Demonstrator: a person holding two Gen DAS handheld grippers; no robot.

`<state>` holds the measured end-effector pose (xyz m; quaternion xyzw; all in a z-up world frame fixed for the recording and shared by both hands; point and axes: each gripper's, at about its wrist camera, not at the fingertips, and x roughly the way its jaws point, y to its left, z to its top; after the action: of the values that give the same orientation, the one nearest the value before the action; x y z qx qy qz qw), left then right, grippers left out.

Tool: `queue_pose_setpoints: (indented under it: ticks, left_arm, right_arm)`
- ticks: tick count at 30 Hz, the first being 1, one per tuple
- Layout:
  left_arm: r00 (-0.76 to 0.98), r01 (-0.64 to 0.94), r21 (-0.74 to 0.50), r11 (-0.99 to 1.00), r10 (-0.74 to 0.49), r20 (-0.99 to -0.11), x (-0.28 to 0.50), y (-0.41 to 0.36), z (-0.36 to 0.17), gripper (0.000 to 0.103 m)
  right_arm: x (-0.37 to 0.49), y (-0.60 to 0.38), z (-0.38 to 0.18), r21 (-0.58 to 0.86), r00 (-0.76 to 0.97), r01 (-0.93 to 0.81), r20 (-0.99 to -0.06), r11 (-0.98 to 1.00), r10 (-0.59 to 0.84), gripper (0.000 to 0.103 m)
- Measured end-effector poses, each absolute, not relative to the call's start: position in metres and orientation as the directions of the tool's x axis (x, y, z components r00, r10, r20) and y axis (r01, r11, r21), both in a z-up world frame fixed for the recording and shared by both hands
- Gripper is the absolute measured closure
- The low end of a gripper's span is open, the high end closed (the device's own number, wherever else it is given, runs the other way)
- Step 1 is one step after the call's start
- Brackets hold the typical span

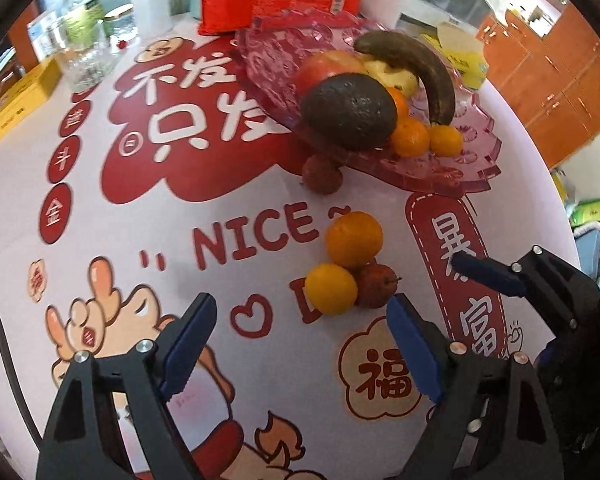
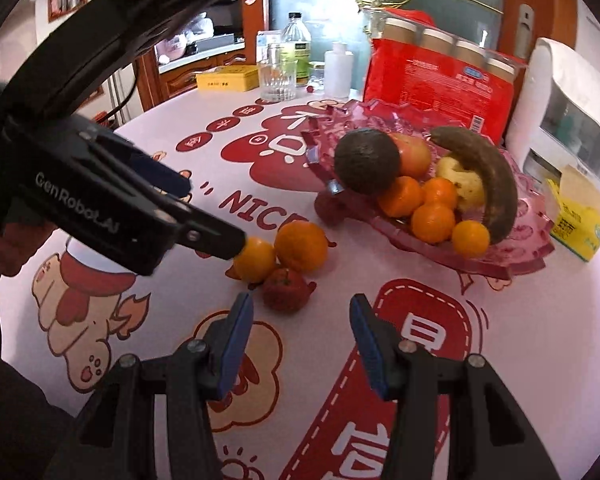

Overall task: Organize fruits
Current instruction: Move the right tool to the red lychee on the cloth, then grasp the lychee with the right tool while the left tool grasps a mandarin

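Note:
Three loose fruits sit bunched on the printed tablecloth: a larger orange [image 1: 354, 238] [image 2: 301, 245], a smaller orange [image 1: 331, 288] [image 2: 256, 260] and a small red fruit [image 1: 376, 286] [image 2: 286, 288]. My left gripper [image 1: 301, 300] hangs open just short of the smaller orange, with one of its fingers [image 2: 216, 238] beside that orange. My right gripper [image 2: 300, 300] is open and empty just in front of the red fruit. Behind them, a pink plate [image 1: 460, 168] [image 2: 500, 268] holds an avocado [image 1: 348, 112], an apple, a dark banana [image 1: 420, 68] and several tangerines. A dark red fruit [image 1: 322, 174] lies at the plate's near edge.
At the back of the table stand a red packet [image 2: 432, 80], a glass [image 2: 278, 80], bottles [image 2: 296, 46] and a yellow box [image 2: 226, 78]. A white appliance [image 2: 568, 116] and a yellow tissue box [image 2: 580, 216] sit right of the plate. The table's rounded edge curves along the right.

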<state>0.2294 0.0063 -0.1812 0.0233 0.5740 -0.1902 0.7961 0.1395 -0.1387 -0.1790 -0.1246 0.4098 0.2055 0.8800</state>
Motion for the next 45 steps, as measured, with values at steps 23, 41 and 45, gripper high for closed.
queue_pose_setpoints:
  ticks: [23, 41, 45]
  left_arm:
    - [0.232, 0.372, -0.245, 0.895, -0.346, -0.909, 0.238, -0.011, -0.213, 0.059]
    - [0.29, 0.33, -0.266, 0.906, -0.365, -0.885, 0.223, 0.008, -0.19, 0.07]
    - [0.322, 0.32, -0.273, 0.907, -0.375, -0.869, 0.22, 0.015, -0.172, 0.07]
  right_arm:
    - [0.153, -0.121, -0.212, -0.054, 0.573, -0.451, -0.782, 0.891, 0.243, 0.071]
    - [0.162, -0.128, -0.202, 0.035, 0.561, -0.414, -0.777, 0.909, 0.286, 0.073]
    - [0.16, -0.13, -0.191, 0.048, 0.573, -0.411, -0.763, 0.91, 0.299, 0.073]
